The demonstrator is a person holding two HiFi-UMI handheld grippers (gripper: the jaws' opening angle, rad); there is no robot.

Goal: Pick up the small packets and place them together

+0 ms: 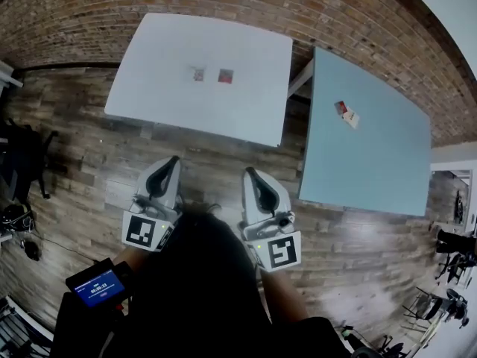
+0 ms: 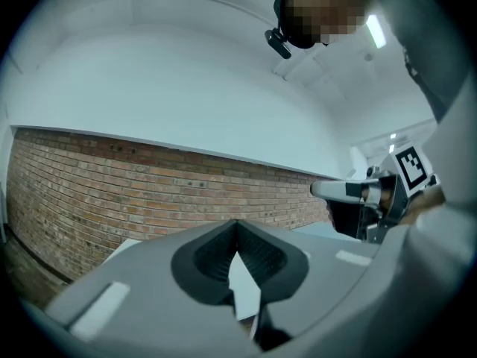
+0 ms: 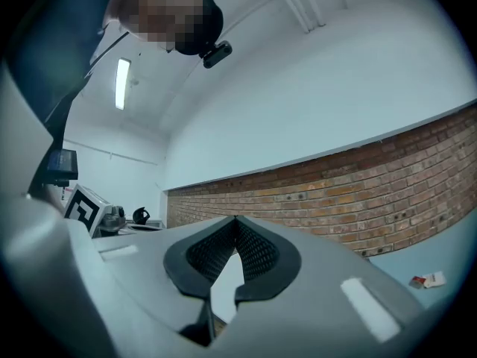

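Where the packets are lying: one small packet (image 1: 197, 74) and a second packet (image 1: 226, 75) are sitting side by side, slightly apart, near the middle of the white table (image 1: 164, 51).
Blue table: a red packet (image 1: 340, 108) and a white packet (image 1: 351, 118) are lying just beside each other on the pale blue table (image 1: 373, 162), toward its far side. The right gripper view is catching them small at its lower right edge.
Left gripper (image 1: 173, 160): it is pointing level toward the white table and hovering over the wooden floor (image 1: 89, 125), short of the table's near edge. Its jaws are pressing together at the tips, with nothing between them.
Right gripper (image 1: 250, 171): it is hovering beside the left one, near the blue table's near left corner. Its jaws are likewise meeting at the tips and carrying nothing.
Tables: they are standing side by side with a gap between them, well ahead of both grippers.
Backdrop: a brick wall (image 1: 149, 6) is running behind both tables.
Lower left: a small screen (image 1: 98, 284) is glowing blue beside the person's arm.
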